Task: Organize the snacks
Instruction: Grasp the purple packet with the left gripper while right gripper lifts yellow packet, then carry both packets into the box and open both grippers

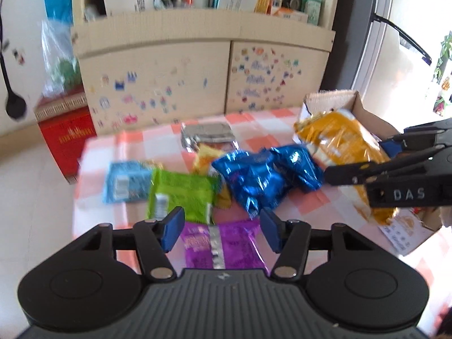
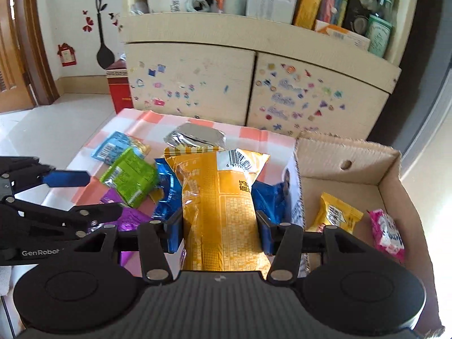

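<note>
Snacks are mostly piled on the checkered surface (image 1: 158,138). The big yellow chip bag (image 2: 223,206) is clamped lengthwise in the right claw (image 2: 219,234), pads pressing both of its sides, and it hangs up off the surface right next to the cardboard box (image 2: 395,186). In the box already: a small yellow packet (image 2: 337,216) and a pink one (image 2: 387,233), near each other but apart.

The left claw (image 1: 219,233) is parted with nothing in it. The purple packet (image 1: 223,244) shows between its pads but lies flat on the surface below them, pads not touching it. Just beyond that are the green packet (image 1: 183,195), the light blue packet (image 1: 125,182) and the crumpled blue foil bag (image 1: 265,178), bunched together and overlapping. A silver foil pack (image 1: 207,135) sits further back.
</note>
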Demonstrator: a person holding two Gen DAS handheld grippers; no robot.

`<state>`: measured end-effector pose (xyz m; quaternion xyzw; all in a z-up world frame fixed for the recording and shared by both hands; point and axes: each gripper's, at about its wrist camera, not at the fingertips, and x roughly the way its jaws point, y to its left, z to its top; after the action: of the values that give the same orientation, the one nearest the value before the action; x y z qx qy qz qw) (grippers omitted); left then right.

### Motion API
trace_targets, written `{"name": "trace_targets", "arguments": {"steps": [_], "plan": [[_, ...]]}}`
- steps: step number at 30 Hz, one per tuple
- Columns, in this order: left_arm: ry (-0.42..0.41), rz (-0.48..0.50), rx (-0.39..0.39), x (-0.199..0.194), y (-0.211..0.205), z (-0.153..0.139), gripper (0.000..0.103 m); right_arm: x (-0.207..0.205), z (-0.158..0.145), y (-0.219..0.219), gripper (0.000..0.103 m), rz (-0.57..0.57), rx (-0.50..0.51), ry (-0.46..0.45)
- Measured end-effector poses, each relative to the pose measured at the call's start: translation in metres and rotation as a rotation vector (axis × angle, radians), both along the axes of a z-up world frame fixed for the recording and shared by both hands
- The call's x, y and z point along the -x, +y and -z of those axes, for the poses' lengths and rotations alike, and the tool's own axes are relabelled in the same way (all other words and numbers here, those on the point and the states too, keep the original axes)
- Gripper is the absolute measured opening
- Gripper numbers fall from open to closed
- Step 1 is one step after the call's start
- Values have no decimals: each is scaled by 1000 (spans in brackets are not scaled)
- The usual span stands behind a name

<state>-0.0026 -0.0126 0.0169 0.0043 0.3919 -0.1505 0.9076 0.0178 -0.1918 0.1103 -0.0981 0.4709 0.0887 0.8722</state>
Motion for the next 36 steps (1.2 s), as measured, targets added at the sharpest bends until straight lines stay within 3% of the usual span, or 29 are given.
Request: {"name": "trace_targets", "arguments": {"steps": [2,4,5,10,11,12,13,16,27,36], "plan": [[31,1,25,2,2,2,66,0,-1,-3,58,9,-4,-1],[37,13,-43,6,-4,6,84,-1,-1,-3,58,14,-10,-1],[36,13,-82,7,-8,9,86,-1,0,-3,58,15,-14,2],[96,1,-162,0,-21,33,87,0,-1,-3,58,4,-25,5],[106,-1,-167,-2,-23,39,84,0,-1,-3,58,5,-25,6],[113,-1,-163,-2,-24,43,72,0,-1,-4,58,7,-25,7],[118,-1,-157,-2,-24,47,65,0,-1,-6,58,12,-26,8],[101,-1,-137,1,-24,45,61,1,-3,-9,58,17,-34,8],[-12,-8,22,1,-30,-13,61,4,-29,-24,58,38,-86,-49],[-62,51,136,-14,-87,-49,61,8,-69,-77,58,190,-150,-149]]}}
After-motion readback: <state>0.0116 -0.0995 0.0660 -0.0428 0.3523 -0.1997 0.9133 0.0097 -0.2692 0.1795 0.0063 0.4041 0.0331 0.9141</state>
